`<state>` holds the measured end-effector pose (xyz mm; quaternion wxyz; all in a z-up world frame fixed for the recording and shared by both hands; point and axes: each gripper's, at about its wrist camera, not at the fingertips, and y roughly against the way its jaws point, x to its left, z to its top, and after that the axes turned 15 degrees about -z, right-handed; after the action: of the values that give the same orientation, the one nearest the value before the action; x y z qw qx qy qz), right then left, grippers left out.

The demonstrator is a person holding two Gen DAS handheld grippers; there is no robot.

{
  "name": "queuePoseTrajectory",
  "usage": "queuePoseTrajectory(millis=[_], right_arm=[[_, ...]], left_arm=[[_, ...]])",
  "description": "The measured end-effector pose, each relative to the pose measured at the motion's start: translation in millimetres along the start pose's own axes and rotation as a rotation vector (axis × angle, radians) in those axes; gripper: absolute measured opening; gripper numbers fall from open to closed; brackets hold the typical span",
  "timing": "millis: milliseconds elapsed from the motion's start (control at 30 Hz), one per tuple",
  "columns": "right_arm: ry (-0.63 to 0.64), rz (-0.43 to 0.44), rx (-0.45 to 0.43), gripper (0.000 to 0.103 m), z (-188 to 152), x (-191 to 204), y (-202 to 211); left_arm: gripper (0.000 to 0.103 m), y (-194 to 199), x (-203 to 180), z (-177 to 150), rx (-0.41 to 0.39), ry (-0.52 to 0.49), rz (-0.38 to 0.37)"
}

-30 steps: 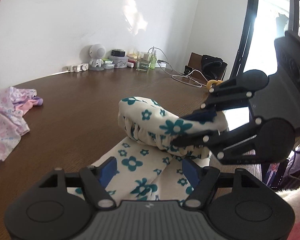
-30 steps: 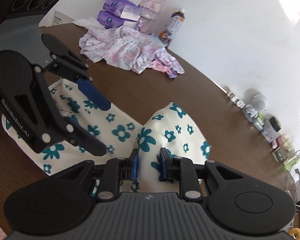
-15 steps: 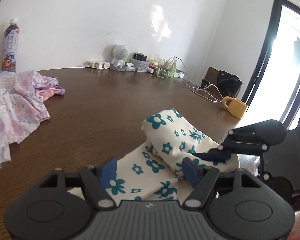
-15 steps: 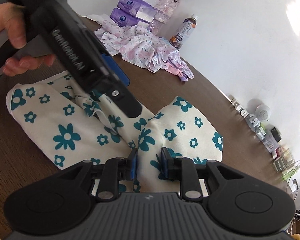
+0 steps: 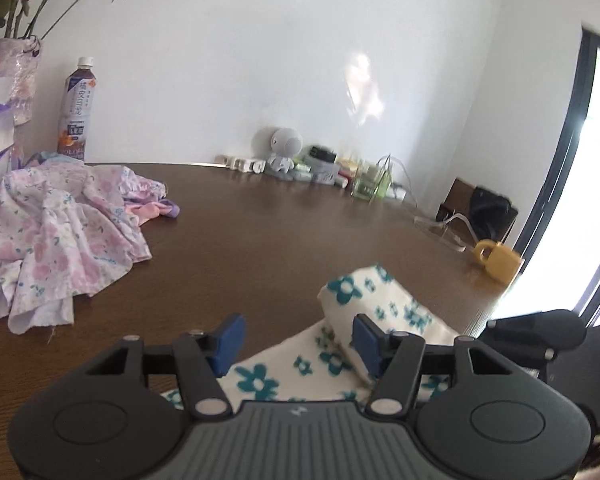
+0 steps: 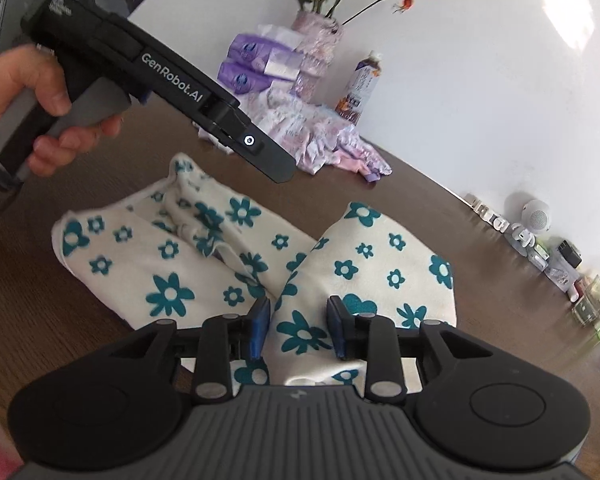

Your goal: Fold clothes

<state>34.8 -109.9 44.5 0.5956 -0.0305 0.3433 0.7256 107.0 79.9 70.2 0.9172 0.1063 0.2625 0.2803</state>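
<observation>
A white garment with teal flowers (image 6: 172, 276) lies on the brown table (image 6: 60, 320), its right part folded over into a thick flap (image 6: 384, 268). My right gripper (image 6: 298, 328) is low over the near edge of that flap. Its blue pads (image 6: 260, 326) stand apart with the cloth lying loosely between them. A hand holds my left gripper (image 6: 278, 170) in the air above the garment's far side. In the left wrist view my left gripper (image 5: 296, 338) is open and empty, and the folded garment (image 5: 380, 308) sits just beyond its right finger.
A heap of pink floral clothes (image 5: 60, 240) lies at the table's left. Behind it are a drink bottle (image 5: 78, 112), a vase with flowers (image 6: 316, 36) and tissue packs (image 6: 252, 64). A yellow mug (image 5: 496, 262), cables and small items line the far edge.
My left gripper has lifted off the garment and swung left and up. My right gripper has lowered the folded flap onto the table, and its fingers have widened.
</observation>
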Motion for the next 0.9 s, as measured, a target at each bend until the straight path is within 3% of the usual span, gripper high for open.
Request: queuePoseTrajectory(millis=[167,367,433,467,500,567,700,800,867,900], right_arm=[[-0.136,0.006,-0.045,0.030,-3,-39,31],[-0.279,0.100,0.029,0.030,-25,-70,13],[-0.290,0.152,0.045,0.026,-30,-69,7],[-0.285,0.179,0.053,0.018,-32,-67,5],[-0.268,0.197,0.058,0.015,-33,-62,3],[-0.225,0.207,0.055,0.015,-37,-52,2],[-0.174,0.209,0.025,0.015,-44,-38,1],[-0.212,0.225,-0.019,0.017,-45,-46,8],[-0.261,0.220,-0.050,0.021,-49,-63,19],[-0.276,0.198,-0.058,0.026,-53,-72,25]], left_arm=[[0.062,-25,-14,23,0.015,0.000,-0.008],[0.061,-84,-18,37,0.072,0.037,-0.017],[0.054,-99,-15,33,0.106,0.028,0.017],[0.037,-105,-13,30,0.123,0.027,0.034],[0.029,-108,-9,26,0.136,0.038,0.045],[0.026,-109,1,18,0.144,0.080,0.051],[0.027,-103,18,4,0.133,0.163,0.049],[0.038,-95,25,2,0.095,0.217,0.041],[0.043,-83,18,4,0.058,0.192,0.048],[0.051,-76,10,5,0.048,0.163,0.061]])
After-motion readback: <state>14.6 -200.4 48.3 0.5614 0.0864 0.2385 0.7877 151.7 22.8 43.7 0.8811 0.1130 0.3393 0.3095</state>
